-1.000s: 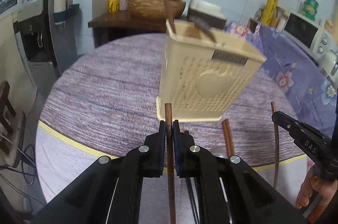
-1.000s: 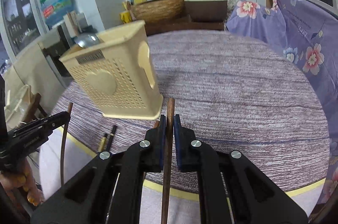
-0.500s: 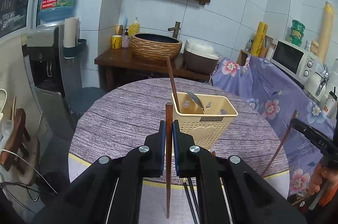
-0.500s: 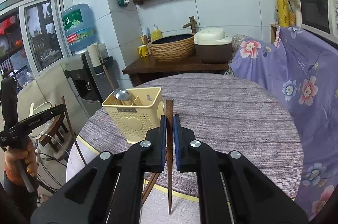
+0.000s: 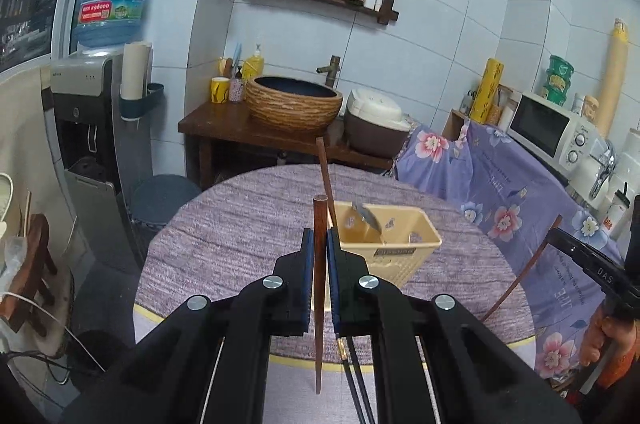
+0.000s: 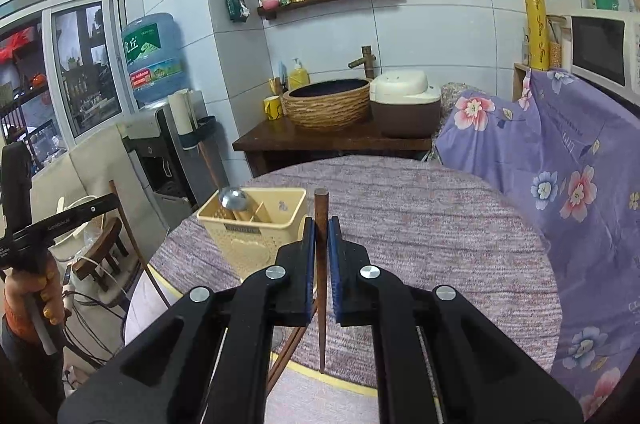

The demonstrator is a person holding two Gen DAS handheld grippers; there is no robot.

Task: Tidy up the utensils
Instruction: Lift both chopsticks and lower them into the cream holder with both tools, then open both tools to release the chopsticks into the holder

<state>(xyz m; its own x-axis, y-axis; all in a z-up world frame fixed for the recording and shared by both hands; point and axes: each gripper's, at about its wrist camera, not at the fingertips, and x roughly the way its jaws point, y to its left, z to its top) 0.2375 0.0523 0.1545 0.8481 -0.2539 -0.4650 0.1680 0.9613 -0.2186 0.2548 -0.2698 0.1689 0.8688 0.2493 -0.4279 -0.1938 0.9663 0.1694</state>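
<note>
A cream utensil basket (image 5: 394, 256) stands on the round table (image 5: 240, 224); it also shows in the right wrist view (image 6: 256, 236). A spoon (image 6: 234, 199) and a brown chopstick (image 5: 326, 175) stand in it. My left gripper (image 5: 320, 244) is shut on a brown chopstick (image 5: 319, 304), held upright high above the table's near edge. My right gripper (image 6: 321, 236) is shut on another brown chopstick (image 6: 321, 284), also held upright above the table. More chopsticks (image 5: 352, 364) lie on the table below the left gripper.
A purple flowered cloth (image 6: 560, 163) covers furniture to the right. A side table holds a woven basin (image 5: 294, 101) and a rice cooker (image 5: 374, 123). A water dispenser (image 5: 88, 127) stands left, a microwave (image 5: 548, 127) right.
Both grippers have risen and pulled back from the basket, each keeping its chopstick. The basket now looks smaller and lower in both views.
</note>
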